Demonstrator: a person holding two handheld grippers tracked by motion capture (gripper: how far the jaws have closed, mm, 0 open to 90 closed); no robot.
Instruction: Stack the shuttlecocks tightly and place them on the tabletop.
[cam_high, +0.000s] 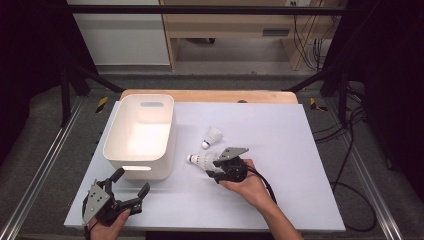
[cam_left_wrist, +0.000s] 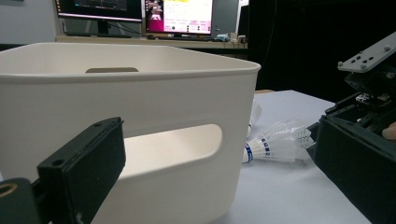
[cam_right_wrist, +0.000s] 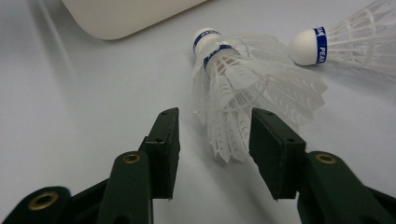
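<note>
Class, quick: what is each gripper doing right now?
Left gripper: open, holding nothing, beside the white bin.
Right gripper: open, its jaws either side of a shuttlecock's skirt, not pressing it.

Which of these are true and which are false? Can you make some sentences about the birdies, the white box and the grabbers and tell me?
1. Two shuttlecocks lie on the table. True: the near shuttlecock and the far shuttlecock both lie on the white table.
2. A shuttlecock is inside the white bin. False: both lie outside it, to its right in the high view.
3. The right gripper has its jaws apart around the near shuttlecock's skirt. True: the feathers sit between them, with gaps at the pads.
4. The left gripper is holding the bin. False: its jaws are open beside the bin's near wall.
5. The shuttlecocks have red bands. False: the bands are blue.
</note>
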